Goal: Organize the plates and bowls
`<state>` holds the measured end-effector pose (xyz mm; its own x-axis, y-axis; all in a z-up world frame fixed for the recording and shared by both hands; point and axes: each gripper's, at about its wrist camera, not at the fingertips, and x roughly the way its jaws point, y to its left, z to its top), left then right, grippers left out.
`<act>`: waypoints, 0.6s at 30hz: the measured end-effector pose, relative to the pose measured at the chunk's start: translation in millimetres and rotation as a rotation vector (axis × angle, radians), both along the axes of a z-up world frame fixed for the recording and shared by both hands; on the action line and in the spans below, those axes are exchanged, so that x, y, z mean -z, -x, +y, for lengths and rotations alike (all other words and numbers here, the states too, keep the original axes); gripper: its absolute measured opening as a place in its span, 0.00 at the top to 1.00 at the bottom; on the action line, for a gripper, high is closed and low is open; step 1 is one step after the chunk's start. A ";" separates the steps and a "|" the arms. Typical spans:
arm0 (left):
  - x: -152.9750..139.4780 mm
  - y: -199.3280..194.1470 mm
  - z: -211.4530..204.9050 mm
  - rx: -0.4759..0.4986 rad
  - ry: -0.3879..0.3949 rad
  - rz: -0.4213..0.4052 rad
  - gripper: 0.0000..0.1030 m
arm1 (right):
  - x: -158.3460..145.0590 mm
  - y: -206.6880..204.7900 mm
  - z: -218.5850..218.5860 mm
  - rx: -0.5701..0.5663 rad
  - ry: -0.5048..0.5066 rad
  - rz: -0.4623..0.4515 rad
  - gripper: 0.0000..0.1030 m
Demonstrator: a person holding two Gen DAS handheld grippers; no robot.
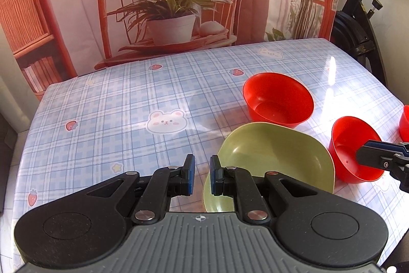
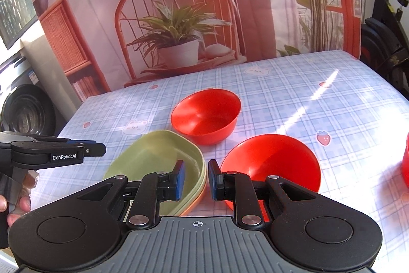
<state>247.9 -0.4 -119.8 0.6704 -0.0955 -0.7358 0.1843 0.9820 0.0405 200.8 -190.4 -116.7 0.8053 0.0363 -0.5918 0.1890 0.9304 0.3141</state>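
I see both grippers, left (image 1: 202, 177) and right (image 2: 196, 179), jaws apart, empty; glossy rounded-square green plate (image 1: 271, 157) on checked tablecloth (image 1: 127, 99).

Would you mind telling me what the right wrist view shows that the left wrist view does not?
Only the right wrist view shows an orange plate peeking out beneath the green plate, and a washing machine off to the left. Only the left wrist view shows the star print on the tablecloth. Both share the green plate, two red bowls and the chair backdrop.
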 end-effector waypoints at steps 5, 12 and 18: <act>-10.6 -6.9 -11.1 0.018 0.025 -0.021 0.87 | -1.6 -2.2 -22.3 0.050 0.024 -0.013 0.81; -14.5 -34.5 -27.4 0.016 0.095 -0.054 0.86 | -4.5 -26.4 -46.9 0.057 0.027 -0.022 0.81; 1.8 -62.3 -44.0 0.033 0.104 -0.030 0.82 | 5.9 -66.2 -48.7 0.038 0.016 -0.002 0.81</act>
<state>310.2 -44.4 -121.5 0.6869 -0.1929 -0.7007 0.2167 0.9746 -0.0559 267.0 -239.1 -122.7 0.8070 -0.0041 -0.5906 0.2238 0.9275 0.2994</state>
